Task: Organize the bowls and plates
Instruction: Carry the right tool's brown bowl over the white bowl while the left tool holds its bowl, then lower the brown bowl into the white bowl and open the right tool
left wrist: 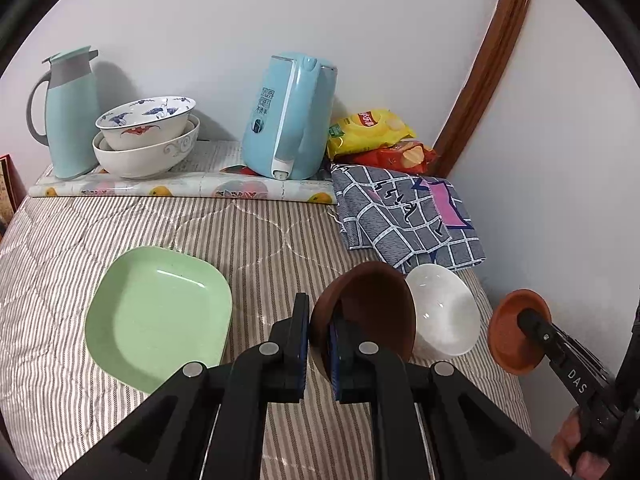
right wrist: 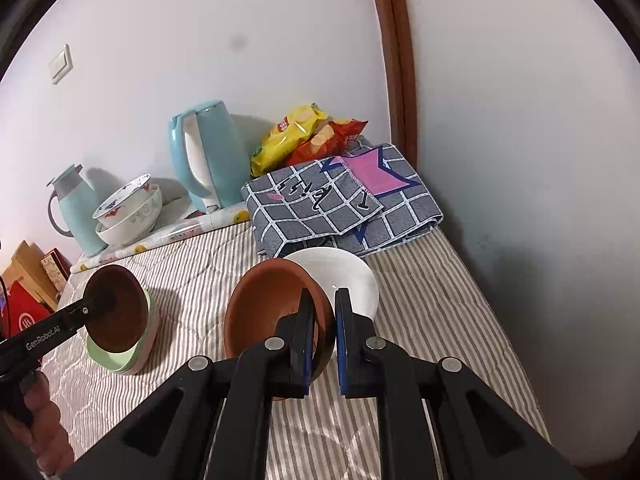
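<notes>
the left gripper (left wrist: 318, 340) is clamped on the rim of a dark brown bowl (left wrist: 372, 308), which it holds tilted on edge above the striped quilt (left wrist: 260, 232). in the right wrist view that same bowl hangs in front of the green square plate (left wrist: 160, 312), which lies flat on the quilt to the left.

the right gripper (right wrist: 323, 332) is pinched on the rim of a terracotta-coloured bowl (right wrist: 268, 304), also tipped up on its side and lifted clear of the quilt. just behind it sits a white bowl (right wrist: 352, 276) upright on the quilt, close to a folded grey checked cloth (right wrist: 340, 200) with a pink patch.

along the wall at the back, a patterned bowl (left wrist: 146, 120) is nested in a larger white bowl (left wrist: 148, 156) on a fruit-print mat (left wrist: 180, 188), between a pale green thermos jug (left wrist: 72, 112) and a light blue electric kettle (left wrist: 288, 120). a yellow crisp bag (left wrist: 368, 130) lies on a red one (left wrist: 404, 156) in the corner beside the kettle.

part of a hand (left wrist: 576, 448) shows at the lower right edge behind the right gripper's handle.
</notes>
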`<state>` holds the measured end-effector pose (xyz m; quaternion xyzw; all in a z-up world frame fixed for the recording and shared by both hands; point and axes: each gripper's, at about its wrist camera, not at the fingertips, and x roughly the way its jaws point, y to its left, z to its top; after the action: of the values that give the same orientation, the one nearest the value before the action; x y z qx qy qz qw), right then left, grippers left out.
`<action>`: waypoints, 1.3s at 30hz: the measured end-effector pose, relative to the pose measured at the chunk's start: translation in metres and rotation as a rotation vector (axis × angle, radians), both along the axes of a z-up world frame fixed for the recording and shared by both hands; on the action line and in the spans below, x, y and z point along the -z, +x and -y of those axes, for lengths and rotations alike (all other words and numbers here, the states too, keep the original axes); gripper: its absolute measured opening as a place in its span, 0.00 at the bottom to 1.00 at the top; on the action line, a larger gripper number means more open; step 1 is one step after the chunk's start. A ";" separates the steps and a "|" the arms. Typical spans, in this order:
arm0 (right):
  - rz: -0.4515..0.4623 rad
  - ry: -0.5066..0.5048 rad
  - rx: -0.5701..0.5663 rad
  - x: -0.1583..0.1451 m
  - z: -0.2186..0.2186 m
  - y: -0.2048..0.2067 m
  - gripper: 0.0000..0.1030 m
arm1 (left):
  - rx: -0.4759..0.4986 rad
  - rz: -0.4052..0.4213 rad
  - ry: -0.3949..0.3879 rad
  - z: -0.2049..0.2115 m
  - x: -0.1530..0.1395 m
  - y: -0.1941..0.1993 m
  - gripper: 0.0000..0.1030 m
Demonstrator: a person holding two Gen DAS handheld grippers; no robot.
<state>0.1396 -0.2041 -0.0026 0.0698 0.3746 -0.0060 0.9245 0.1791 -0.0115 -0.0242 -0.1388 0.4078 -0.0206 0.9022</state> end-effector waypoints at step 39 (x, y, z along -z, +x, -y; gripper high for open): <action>-0.189 -0.014 -0.009 0.089 0.001 0.092 0.10 | -0.008 -0.113 -0.020 0.002 0.055 0.063 0.09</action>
<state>0.2316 -0.2047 -0.0920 0.0610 0.4606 -0.0110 0.8855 0.2423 -0.0138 -0.0792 -0.1504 0.4572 -0.0131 0.8764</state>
